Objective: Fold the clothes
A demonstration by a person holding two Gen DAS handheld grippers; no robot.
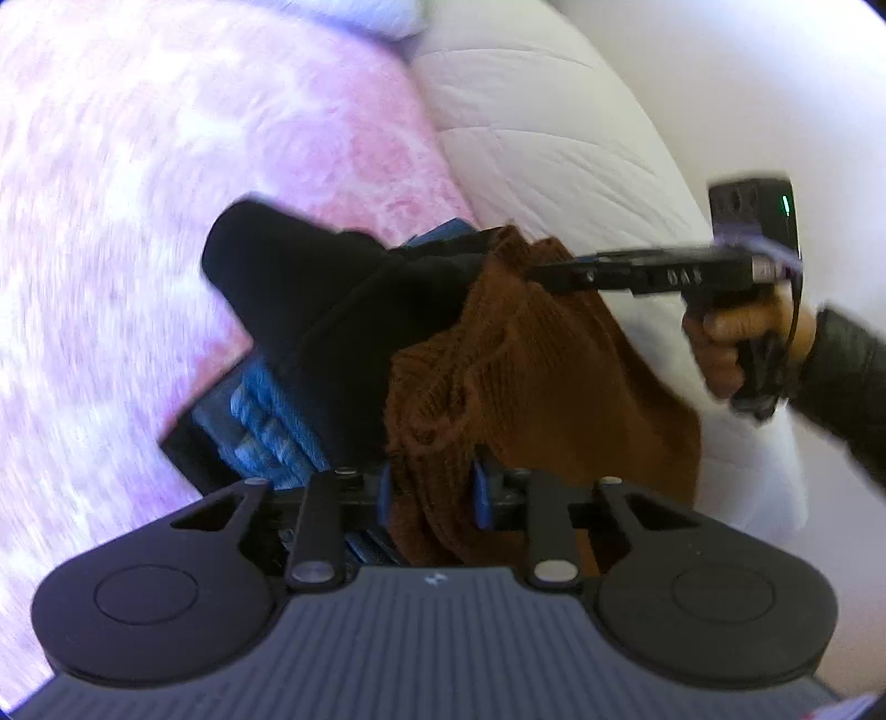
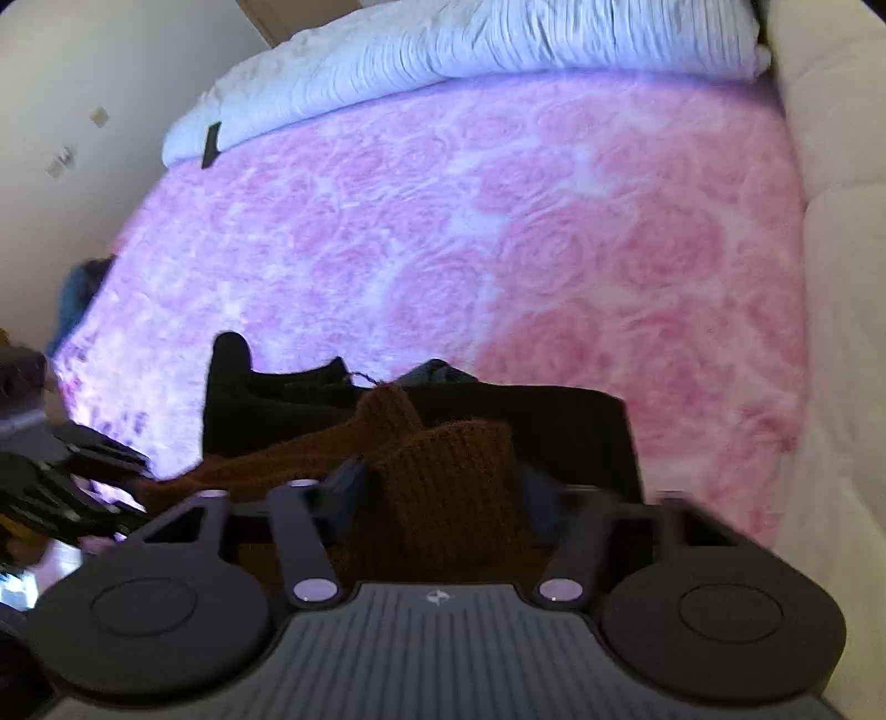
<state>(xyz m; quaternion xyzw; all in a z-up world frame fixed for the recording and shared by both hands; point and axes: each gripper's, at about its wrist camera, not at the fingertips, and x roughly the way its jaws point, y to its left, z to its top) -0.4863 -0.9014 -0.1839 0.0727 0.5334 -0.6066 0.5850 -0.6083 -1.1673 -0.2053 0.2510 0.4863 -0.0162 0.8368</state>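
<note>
Left wrist view: 1 brown knit garment (image 1: pixel 498 354) runs from the bottom centre up to the middle of the frame, draped over 1 black garment (image 1: pixel 332 299) and 1 blue denim piece (image 1: pixel 277 432), all blurred. These 3 lie on 1 pink floral blanket (image 1: pixel 138 221) that fills the left side, with 1 white quilted cushion (image 1: pixel 542 122) at the upper right. The left gripper (image 1: pixel 437 493) has its 2 blue-padded fingers drawn close together, pinching a fold of the brown knit. At the right, 1 hand (image 1: pixel 742 343) in a dark sleeve holds the right gripper (image 1: pixel 540 271), whose tips meet the knit's upper edge.

Right wrist view: the same brown knit garment (image 2: pixel 432 465) bunches at the lower centre on the black garment (image 2: pixel 554 421), a scrap of denim (image 2: pixel 437 371) showing behind it. The pink blanket (image 2: pixel 498 221) covers most of the frame, with 1 white duvet (image 2: pixel 443 50) along the top. The right gripper (image 2: pixel 443 498) pinches a thick fold of knit between its 2 partly closed fingers. The left gripper (image 2: pixel 94 471) shows at the lower left edge.
</note>
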